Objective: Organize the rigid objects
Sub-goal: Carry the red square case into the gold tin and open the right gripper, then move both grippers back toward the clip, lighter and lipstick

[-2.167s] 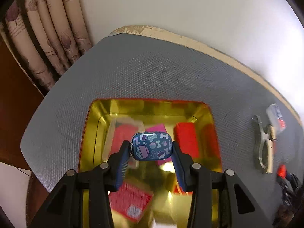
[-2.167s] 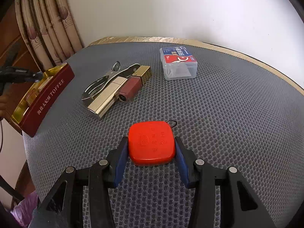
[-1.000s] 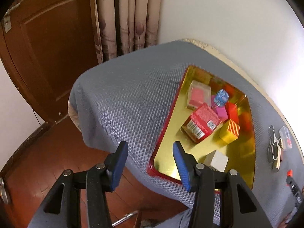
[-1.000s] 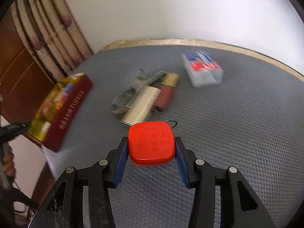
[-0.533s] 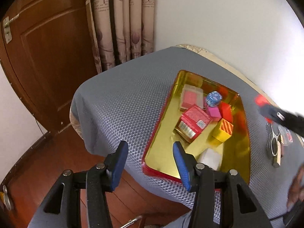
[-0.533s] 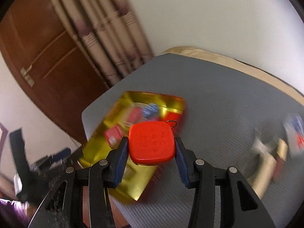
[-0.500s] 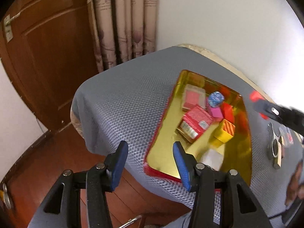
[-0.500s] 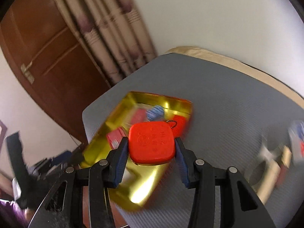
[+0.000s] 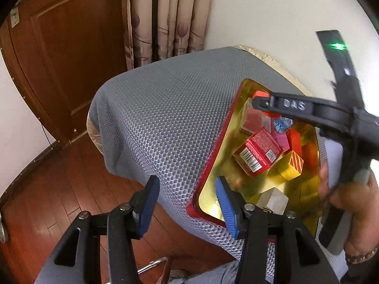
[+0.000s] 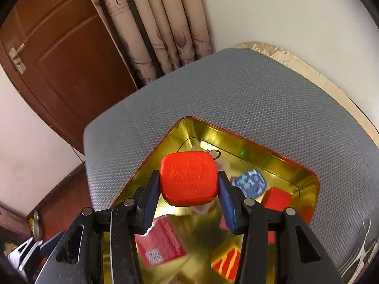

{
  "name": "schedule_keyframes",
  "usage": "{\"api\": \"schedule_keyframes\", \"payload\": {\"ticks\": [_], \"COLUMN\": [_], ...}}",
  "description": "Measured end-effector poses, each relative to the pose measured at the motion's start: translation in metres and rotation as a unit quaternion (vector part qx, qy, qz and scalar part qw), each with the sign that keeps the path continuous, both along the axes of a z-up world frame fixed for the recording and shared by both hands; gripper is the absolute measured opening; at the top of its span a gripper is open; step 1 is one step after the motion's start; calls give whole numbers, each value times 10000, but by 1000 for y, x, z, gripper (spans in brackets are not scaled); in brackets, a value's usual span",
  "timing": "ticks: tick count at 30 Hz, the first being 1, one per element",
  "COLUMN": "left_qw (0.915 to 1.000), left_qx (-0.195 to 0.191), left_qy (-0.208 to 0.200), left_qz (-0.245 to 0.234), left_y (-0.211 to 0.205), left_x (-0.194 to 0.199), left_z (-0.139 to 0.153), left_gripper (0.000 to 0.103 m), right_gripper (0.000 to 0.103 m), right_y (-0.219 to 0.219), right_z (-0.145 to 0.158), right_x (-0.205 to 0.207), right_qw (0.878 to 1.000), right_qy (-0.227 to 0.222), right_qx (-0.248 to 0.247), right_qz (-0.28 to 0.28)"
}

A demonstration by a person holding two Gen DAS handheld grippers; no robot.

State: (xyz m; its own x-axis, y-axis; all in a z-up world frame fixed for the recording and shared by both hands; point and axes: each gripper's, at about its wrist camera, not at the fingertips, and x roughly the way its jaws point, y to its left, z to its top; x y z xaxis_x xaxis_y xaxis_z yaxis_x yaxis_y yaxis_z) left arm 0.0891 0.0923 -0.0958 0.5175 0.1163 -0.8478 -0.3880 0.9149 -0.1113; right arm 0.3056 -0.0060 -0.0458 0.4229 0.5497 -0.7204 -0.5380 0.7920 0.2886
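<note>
Right claw [image 10: 188, 190] grips one red tag [image 10: 188, 181] over the gold tin [image 10: 236, 142]; left view alone shows left claw [image 9: 187, 207] empty, parted, at six o'clock.

tin [image 10: 279, 151] on mat [image 10: 236, 90] – boxes [image 9: 257, 152] inside | door [image 10: 59, 54] behind

Glossy gold metal tray [image 10: 305, 175], matt red plastic tag [image 10: 189, 181], dimpled grey mat [image 9: 170, 108], polished wood floor [image 9: 42, 194]

Raised letters "DAS" stand on the black arm of the right gripper [image 9: 261, 101] in the left wrist view. A barcode and a QR code mark the red box [image 9: 258, 151]; its print is unreadable. Embossed characters on the red tag [image 10: 189, 178] are illegible.
</note>
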Motion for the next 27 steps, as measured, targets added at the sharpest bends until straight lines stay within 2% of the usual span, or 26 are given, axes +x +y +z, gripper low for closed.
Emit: {"api": "schedule_keyframes", "payload": {"ticks": [4,9,13,15,16,18,20,21,24,25,27], "left_qw": [9999,9998,9996,9993,9991,9979,9952,9938,9882,9868,9836], "left_qx": [-101,-68,82,173,201,319,452,489,695,689,733], "left_qy": [76,190,223,188,140,48,-17,-44,-59,-57,-213], "left_qz": [48,7,-150,-265,-333,-556,-873,-998,-1365,-1466,-1635], "left_y": [4,3,-5,-10,-13,-22,-35,-41,-61,-66,-78], "left_x": [2,5,6,6,5,3,1,1,-3,-4,-10], "left_z": [-4,-9,-9,-6,-5,-2,1,3,4,4,7], "left_gripper": [50,50,50,50,50,50,50,53,66,66,66], "right_gripper": [44,47,48,53,55,72,80,80,80,80,80], "right_y": [2,-7,-45,-76,-92,-131,-179,-200,-266,-292,-329], "right_z": [-3,6,22,27,28,22,4,-6,-47,-64,-86], "right_x": [11,13,-8,-30,-44,-73,-105,-113,-137,-146,-159], "right_qw": [10000,9989,9939,9907,9891,9849,9758,9714,9550,9453,9363], "right_qy": [65,53,-186,-428,-598,-939,-1228,-1258,-1105,-982,-742], "right_qx": [14,445,1007,1132,1092,870,399,183,-630,-930,-1056], "right_qz": [-69,-148,-418,-623,-783,-1162,-1767,-2007,-2680,-2967,-3267]}}
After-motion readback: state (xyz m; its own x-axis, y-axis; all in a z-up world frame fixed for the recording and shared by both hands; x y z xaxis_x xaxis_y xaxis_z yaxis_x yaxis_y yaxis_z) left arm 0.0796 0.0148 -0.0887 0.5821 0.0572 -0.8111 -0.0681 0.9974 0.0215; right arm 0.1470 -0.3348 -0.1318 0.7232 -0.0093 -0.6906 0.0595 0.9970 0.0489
